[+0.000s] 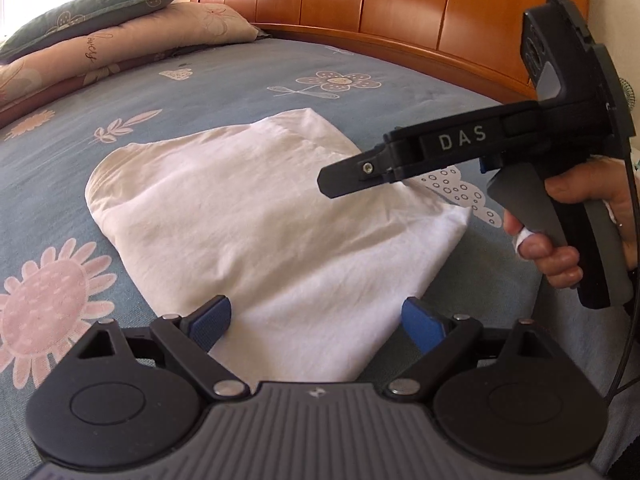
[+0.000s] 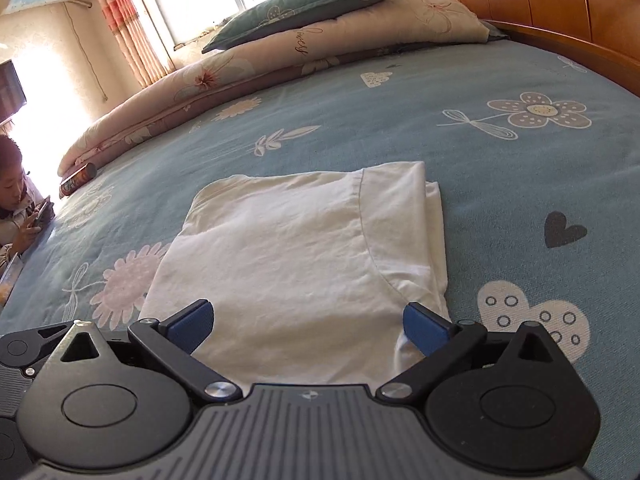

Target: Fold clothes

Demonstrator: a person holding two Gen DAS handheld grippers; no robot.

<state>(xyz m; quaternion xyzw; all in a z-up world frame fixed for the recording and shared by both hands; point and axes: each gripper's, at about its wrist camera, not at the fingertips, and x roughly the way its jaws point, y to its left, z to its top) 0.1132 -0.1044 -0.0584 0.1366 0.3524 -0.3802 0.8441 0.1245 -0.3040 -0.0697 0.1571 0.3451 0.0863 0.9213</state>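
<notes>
A white T-shirt (image 1: 256, 216) lies folded into a rough rectangle on the blue flowered bedspread (image 1: 224, 80). My left gripper (image 1: 316, 322) is open above the shirt's near edge, with nothing between its blue pads. In the right wrist view the same white shirt (image 2: 296, 256) lies flat, a sleeve seam curving down its right side. My right gripper (image 2: 308, 326) is open over the shirt's near edge, holding nothing. In the left wrist view, the right gripper (image 1: 348, 178) appears side-on above the shirt's right corner, held by a hand (image 1: 568, 240).
Stacked pillows and a folded quilt (image 2: 280, 48) lie at the far side by the wooden headboard (image 1: 400, 4). A can (image 2: 78, 179) lies by the quilt's end. A person (image 2: 20, 208) sits at the bed's left edge with a phone.
</notes>
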